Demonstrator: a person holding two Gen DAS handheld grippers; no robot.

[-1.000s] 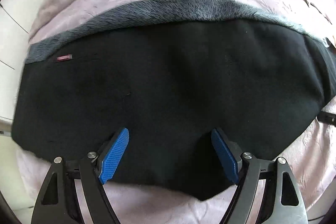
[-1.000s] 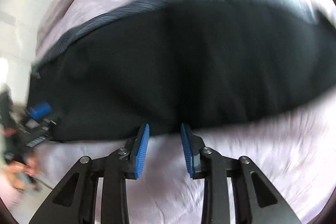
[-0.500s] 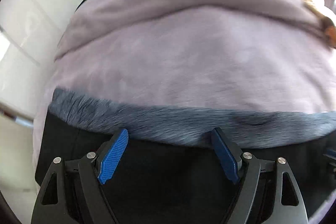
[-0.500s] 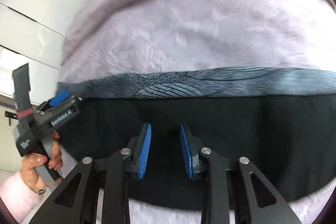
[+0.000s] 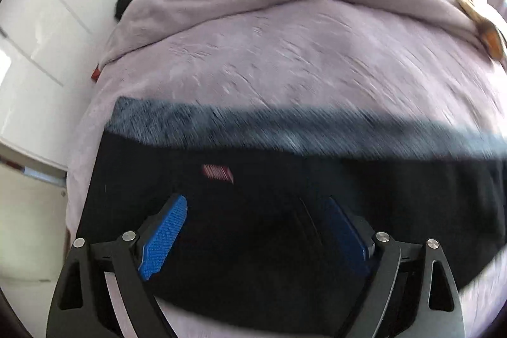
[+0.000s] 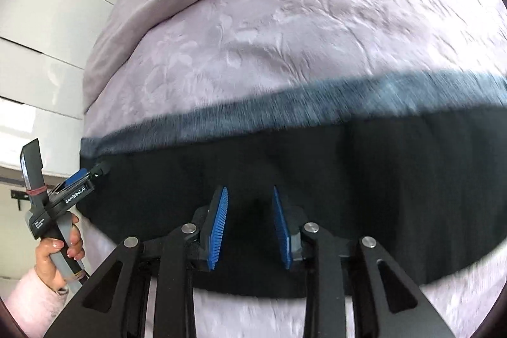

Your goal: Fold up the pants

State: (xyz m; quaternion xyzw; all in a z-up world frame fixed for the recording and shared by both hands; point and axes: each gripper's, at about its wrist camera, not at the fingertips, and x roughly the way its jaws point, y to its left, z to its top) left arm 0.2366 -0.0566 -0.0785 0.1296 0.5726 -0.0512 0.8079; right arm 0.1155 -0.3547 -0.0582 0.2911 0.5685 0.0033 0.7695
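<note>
Both tools released over black pants (image 5: 285,227) on the bed (image 5: 285,68), left tool (image 5: 258,230) widening, right tool (image 6: 250,227) part-open; a careless pinch could rumple the fold.

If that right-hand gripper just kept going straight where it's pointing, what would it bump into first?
Most likely the black pants spread on the lilac bedspread. The right gripper points down at the dark cloth, nothing between its fingers; how far above it hangs is unclear.
</note>
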